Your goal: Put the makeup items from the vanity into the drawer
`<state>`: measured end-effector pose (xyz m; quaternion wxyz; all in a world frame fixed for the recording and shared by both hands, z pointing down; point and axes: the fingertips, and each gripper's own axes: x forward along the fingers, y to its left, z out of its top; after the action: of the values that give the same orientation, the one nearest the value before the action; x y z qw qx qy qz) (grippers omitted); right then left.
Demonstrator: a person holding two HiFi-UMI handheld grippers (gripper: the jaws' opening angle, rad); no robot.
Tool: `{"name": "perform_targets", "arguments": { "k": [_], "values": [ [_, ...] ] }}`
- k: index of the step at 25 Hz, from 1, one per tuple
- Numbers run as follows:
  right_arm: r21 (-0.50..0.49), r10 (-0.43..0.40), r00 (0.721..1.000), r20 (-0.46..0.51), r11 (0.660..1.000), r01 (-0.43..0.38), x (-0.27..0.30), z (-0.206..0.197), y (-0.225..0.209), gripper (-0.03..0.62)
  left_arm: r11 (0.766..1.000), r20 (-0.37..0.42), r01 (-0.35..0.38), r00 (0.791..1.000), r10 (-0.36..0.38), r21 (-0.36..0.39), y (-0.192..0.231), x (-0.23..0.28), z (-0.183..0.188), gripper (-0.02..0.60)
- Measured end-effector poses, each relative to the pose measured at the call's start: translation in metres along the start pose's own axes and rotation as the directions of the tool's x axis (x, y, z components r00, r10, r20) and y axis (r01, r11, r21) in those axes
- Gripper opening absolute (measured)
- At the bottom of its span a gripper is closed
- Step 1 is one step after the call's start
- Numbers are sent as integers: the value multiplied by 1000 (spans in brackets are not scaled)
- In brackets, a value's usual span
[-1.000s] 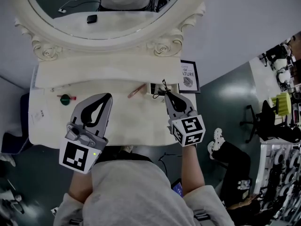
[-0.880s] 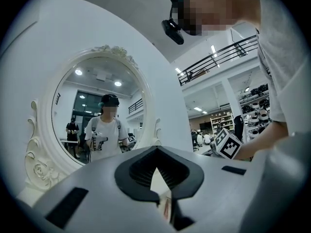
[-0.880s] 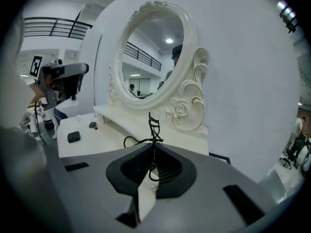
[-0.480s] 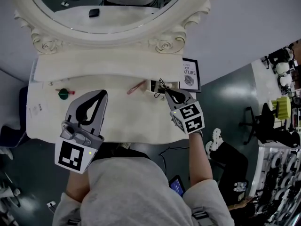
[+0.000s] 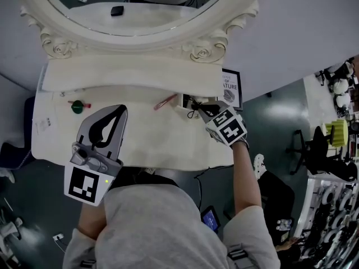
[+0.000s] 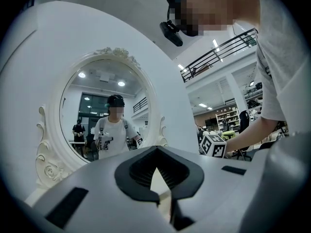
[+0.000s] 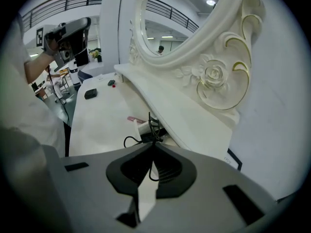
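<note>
Vanity top (image 5: 151, 144), cream-coloured, carries the makeup items along its back edge under the oval mirror (image 5: 140, 4); none is in a drawer. My left gripper (image 5: 124, 110) hangs over the left half of the top, jaws together and holding nothing. My right gripper (image 5: 197, 106) is at the back right, jaws closed on a black wire-framed tool (image 7: 151, 125). That tool lies just beside a small white container (image 5: 183, 101). A framed print (image 5: 227, 89) leans at the far right corner. A pink stick (image 5: 165, 102) lies tilted just left of the container. A small green-and-red item (image 5: 78, 105) sits well apart at the far left.
</note>
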<state>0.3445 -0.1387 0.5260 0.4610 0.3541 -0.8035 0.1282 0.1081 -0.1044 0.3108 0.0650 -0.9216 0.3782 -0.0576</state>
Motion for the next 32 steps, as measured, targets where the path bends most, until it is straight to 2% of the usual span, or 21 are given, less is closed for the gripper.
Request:
{"name": "perform_targets", "arguments": {
  "k": [8, 16, 27, 32],
  "values": [
    [-28, 66, 991, -121, 997, -70, 14, -3, -5, 29, 1000, -9, -25, 1000, 26, 12, 4, -5, -2, 11],
    [-3, 72, 981, -179, 997, -74, 26, -1, -15, 29, 999, -16, -45, 999, 45, 22, 8, -9, -3, 11],
    [-94, 19, 970, -241, 995, -43, 32, -1, -12, 29, 998, -19, -53, 998, 54, 25, 9, -11, -3, 11],
    [-176, -31, 958, -286, 984, -21, 36, -1, -11, 29, 998, -17, -55, 998, 55, 18, 8, -11, -4, 11]
  ]
}}
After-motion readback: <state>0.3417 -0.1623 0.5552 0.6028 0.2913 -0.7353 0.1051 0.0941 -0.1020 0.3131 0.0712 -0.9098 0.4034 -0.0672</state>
